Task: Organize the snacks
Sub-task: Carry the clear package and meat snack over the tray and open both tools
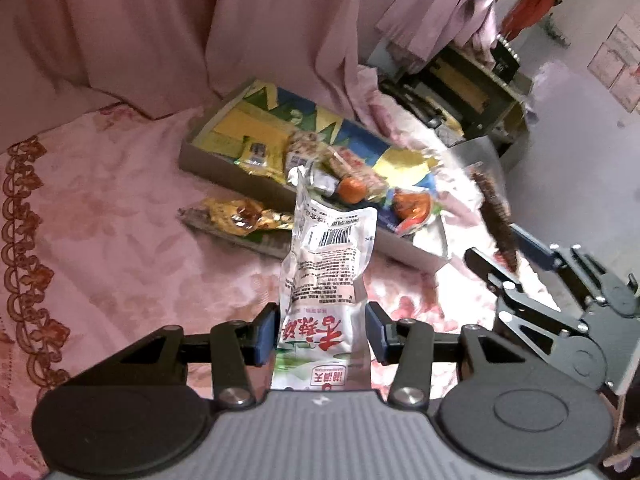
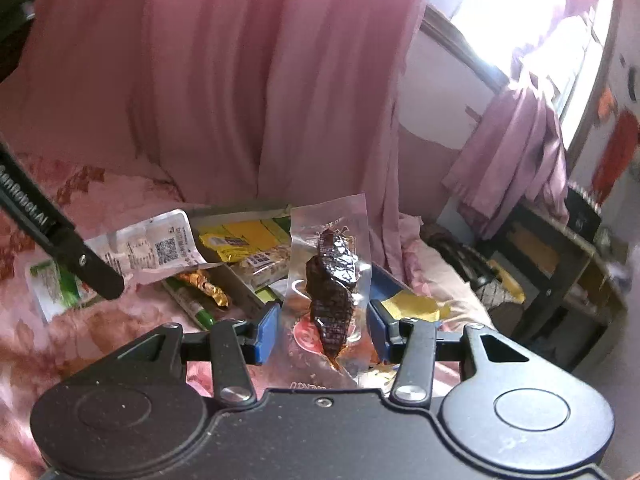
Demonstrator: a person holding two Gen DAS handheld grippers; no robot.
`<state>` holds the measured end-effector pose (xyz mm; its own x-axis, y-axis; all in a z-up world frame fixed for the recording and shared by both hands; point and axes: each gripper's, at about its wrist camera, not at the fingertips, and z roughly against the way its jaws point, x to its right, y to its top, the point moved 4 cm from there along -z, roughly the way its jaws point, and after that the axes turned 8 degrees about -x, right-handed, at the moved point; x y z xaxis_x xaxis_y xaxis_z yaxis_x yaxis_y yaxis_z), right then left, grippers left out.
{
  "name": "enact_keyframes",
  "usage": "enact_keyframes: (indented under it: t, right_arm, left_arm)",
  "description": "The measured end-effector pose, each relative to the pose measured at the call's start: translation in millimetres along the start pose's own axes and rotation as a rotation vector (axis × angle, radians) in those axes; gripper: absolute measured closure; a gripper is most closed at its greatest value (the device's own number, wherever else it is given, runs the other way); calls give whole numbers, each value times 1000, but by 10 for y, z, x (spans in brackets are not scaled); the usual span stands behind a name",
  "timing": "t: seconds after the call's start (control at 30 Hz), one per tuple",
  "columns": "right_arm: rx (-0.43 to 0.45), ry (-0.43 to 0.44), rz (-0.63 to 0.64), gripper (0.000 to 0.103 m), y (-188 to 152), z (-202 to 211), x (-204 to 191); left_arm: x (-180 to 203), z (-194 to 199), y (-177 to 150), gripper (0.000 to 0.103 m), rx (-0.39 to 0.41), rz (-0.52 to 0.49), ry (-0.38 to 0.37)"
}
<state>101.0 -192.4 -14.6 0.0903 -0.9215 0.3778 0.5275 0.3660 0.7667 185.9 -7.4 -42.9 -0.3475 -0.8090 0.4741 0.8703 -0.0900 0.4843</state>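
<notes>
Two snacks in the air at once, one per gripper, both aimed at the box on the pink bedspread. Left gripper clamped on a white pouch, pinched low near the printed end so the barcode half stands up and forward — probably to keep the free end clear for dropping in first. Right gripper likewise closed on a clear vacuum pack of dark meat, held upright by its lower part, the sealed top edge free. Seen from the left camera, right gripper off to the side with the pack hanging near the box's near corner. Box lying open and flat, already holding several packets toward the near end, the far end mostly bare lining — likely where room remains. Gold wrapper and a flat green-edged packet resting on the bedspread just in front of the box wall, not yet sorted. Curtain hanging behind everything. Judging by the pile, roughly midway through — both held items apparently next in.
</notes>
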Motion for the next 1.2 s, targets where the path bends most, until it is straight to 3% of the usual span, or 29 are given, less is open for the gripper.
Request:
enact_keyframes:
  t: [0.3, 0.5, 0.73, 0.93, 1.2]
  right_arm:
    - [52, 5, -134, 54, 96, -232, 338]
    - [-23, -22, -246, 54, 37, -587, 694]
    - [-106, -26, -317, 54, 15, -1001, 921]
    - [-163, 27, -382, 54, 6, -1246, 1112]
    - [-229, 118, -483, 53, -97, -1550, 1255]
  left_arm:
    - [341, -214, 573, 52, 40, 17, 0]
    - [661, -692, 1099, 52, 51, 62, -35]
    - [970, -1300, 1573, 52, 5, 72, 12]
    - [1033, -1664, 1686, 52, -53, 57, 80]
    - [1034, -1819, 1648, 52, -98, 14, 171]
